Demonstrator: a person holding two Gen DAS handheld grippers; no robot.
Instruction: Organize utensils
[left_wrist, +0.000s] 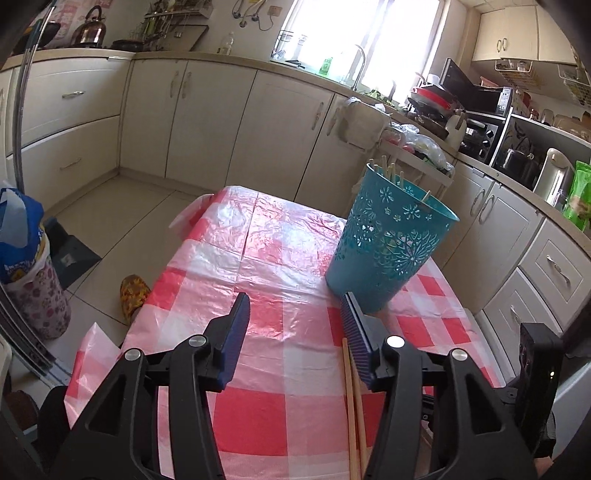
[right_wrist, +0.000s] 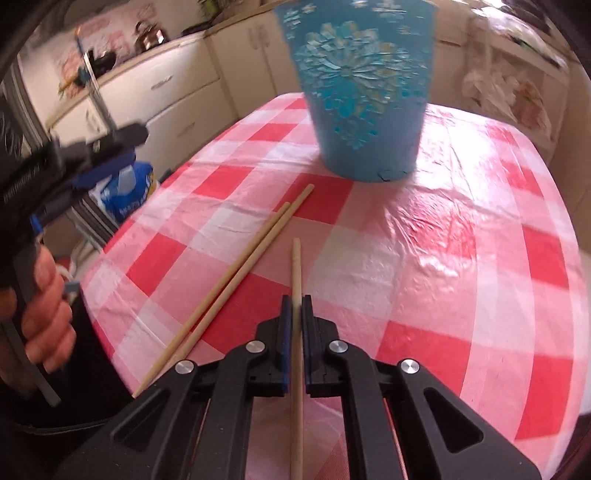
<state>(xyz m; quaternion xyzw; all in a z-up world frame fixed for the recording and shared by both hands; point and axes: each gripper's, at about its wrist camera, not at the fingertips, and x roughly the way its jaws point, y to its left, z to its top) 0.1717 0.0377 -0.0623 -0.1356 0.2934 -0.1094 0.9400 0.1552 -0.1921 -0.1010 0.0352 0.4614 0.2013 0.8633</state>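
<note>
While clamped, chopstick (right_wrist: 296, 273) points toward bucket (right_wrist: 364, 110).

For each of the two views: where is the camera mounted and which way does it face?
Left wrist: on the left claw, open, facing across the checked tablecloth toward the cabinets.
Right wrist: on the right claw, shut on one wooden chopstick, angled down; the person's hand shows.
Shared: blue perforated plastic bin, loose chopstick pair.
</note>
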